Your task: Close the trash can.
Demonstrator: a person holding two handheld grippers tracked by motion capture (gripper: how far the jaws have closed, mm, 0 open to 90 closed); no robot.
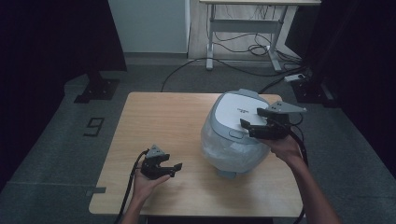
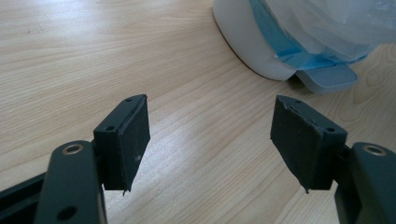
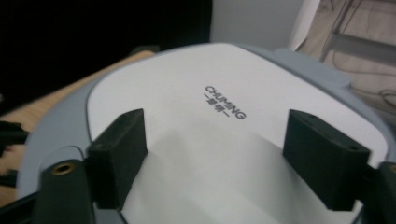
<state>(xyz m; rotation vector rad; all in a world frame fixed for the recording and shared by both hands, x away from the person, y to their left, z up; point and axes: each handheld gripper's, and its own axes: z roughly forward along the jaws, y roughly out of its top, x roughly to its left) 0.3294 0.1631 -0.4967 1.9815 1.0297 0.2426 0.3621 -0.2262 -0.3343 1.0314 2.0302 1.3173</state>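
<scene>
Two open tongs, right tongs (image 3: 215,161) above cooker lid (image 3: 187,102) lettering, blue-taped base (image 2: 299,56)

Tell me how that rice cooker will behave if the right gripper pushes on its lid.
The rice cooker looks bulky with a broad base, so it probably slides rather than tips. Its smooth lid may let the fingers slip. The loose plastic wrap around its body would likely crinkle and shift.

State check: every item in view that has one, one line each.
Rice cooker: lid shut, upright on the table, plastic wrap around its body.
Left gripper: open, empty, low over the table.
Right gripper: open, empty, over the cooker's lid.
</scene>
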